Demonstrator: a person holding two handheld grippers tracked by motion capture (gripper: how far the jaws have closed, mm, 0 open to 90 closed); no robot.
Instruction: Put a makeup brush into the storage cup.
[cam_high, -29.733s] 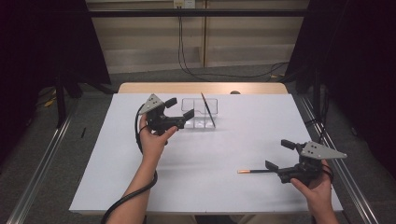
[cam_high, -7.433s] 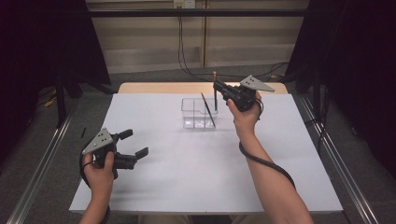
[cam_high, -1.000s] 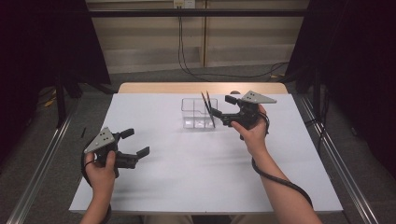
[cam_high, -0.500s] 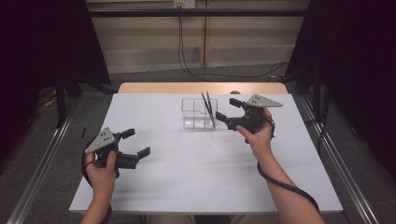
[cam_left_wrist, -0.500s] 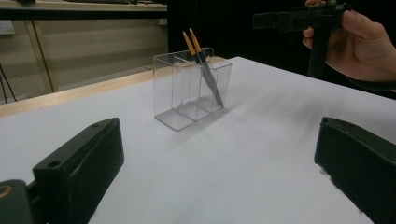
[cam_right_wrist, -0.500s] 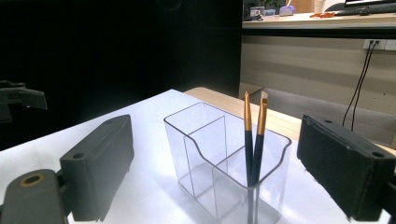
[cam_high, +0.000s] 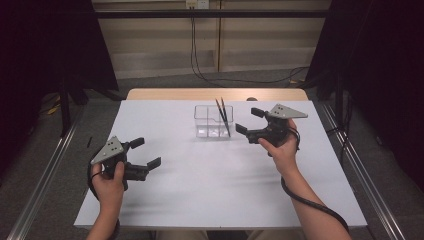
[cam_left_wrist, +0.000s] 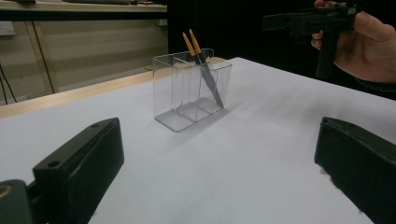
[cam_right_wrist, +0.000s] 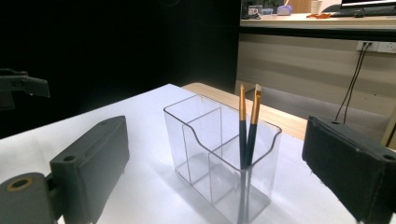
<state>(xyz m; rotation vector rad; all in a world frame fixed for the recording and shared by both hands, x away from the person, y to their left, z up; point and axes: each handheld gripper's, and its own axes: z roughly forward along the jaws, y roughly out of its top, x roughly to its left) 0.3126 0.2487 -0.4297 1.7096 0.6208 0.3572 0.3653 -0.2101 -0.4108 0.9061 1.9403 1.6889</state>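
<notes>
A clear plastic organiser stands at the back middle of the white table. Two dark pencils with orange tips lean together in its right compartment. My right gripper hovers just right of the organiser. It is open, its jaws have just been opening, and nothing is between them. At the front left my left gripper is held open and empty, pointing across the table at the organiser and the pencils.
The white sheet covers the table, and a bare wooden strip runs along its far edge. Metal rails flank the table. Cables trail from both grippers toward the person.
The pencil my right gripper held over the organiser seconds ago now stands in it beside the first. In the last second that gripper drew slightly back and down. The left gripper stayed put.
</notes>
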